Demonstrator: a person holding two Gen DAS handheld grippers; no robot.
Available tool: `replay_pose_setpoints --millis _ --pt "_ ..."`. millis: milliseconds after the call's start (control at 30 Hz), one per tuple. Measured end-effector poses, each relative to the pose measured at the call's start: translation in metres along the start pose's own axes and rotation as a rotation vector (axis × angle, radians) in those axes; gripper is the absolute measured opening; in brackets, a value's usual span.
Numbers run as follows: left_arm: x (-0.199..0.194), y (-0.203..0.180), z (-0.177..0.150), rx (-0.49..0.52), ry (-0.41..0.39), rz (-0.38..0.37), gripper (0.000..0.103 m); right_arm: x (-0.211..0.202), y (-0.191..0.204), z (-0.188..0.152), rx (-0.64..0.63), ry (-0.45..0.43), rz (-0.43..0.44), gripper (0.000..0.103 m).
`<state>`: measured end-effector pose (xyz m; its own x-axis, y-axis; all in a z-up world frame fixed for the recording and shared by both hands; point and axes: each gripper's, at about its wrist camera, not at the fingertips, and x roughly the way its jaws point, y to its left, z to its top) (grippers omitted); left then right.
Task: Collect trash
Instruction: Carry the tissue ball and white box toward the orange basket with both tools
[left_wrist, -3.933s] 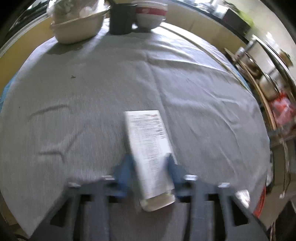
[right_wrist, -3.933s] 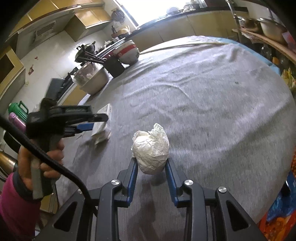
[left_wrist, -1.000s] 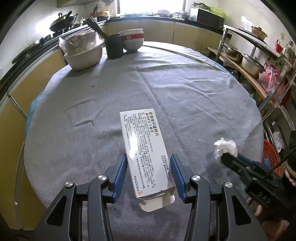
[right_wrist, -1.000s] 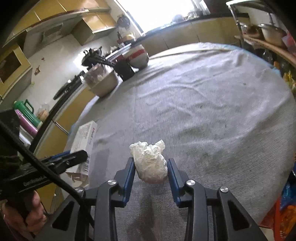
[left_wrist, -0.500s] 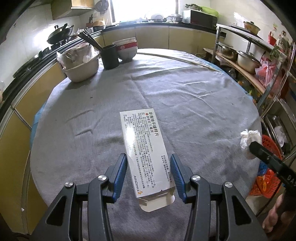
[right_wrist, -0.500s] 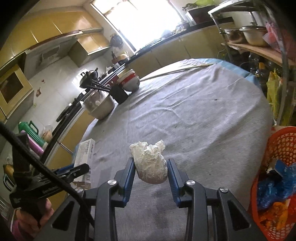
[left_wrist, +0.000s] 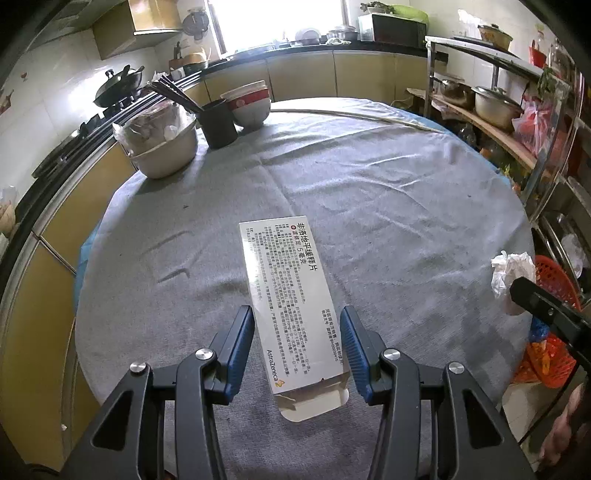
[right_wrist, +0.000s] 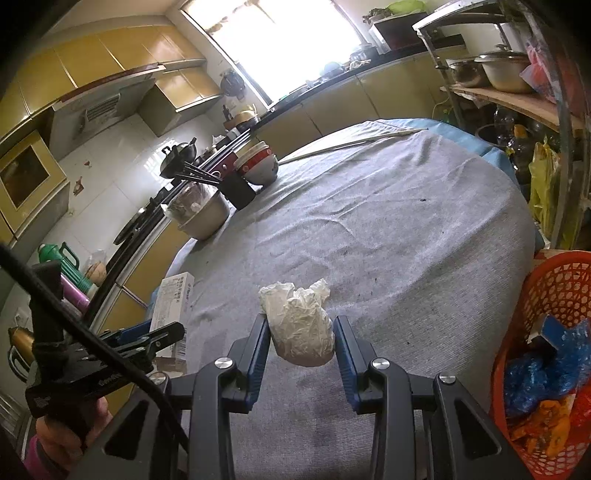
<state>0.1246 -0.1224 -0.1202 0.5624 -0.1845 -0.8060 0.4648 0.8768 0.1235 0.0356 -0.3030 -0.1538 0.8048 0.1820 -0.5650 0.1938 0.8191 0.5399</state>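
Gripping a white medicine box (left_wrist: 291, 295) in my left gripper (left_wrist: 297, 338), I held it at the lower centre of the left wrist view, above the grey tablecloth (left_wrist: 369, 192). My right gripper (right_wrist: 300, 341) was clenched on a crumpled tissue wad (right_wrist: 299, 325), low centre in its view, with the orange basket (right_wrist: 554, 288) at lower right.

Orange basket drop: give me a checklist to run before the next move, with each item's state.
1. Right gripper holds crumpled wad between its fingers: ok.
2. Left gripper holds medicine box: ok.
3. Orange basket in view, at the table's right edge: ok.
4. Wad above basket opening: not ok, it is over the grey tablecloth.
5. Room in basket: cannot tell, blue and orange wrappers lie inside.
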Motion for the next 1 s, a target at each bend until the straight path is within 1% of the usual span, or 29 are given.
replay_pose_setpoints --millis 367,733,1000 --pt "-0.001 -0.01 0.008 0.043 -0.026 0.033 0.05 0.006 -0.005 0.001 0.01 0.015 0.014 0.038" --pt "-0.006 -0.025 0.015 0.093 -0.059 0.057 0.05 -0.001 -0.011 0.003 0.025 0.011 0.016 0.038" --pt "-0.012 -0.025 0.017 0.107 -0.082 0.072 0.05 -0.004 -0.009 0.004 0.021 0.006 0.017 0.038"
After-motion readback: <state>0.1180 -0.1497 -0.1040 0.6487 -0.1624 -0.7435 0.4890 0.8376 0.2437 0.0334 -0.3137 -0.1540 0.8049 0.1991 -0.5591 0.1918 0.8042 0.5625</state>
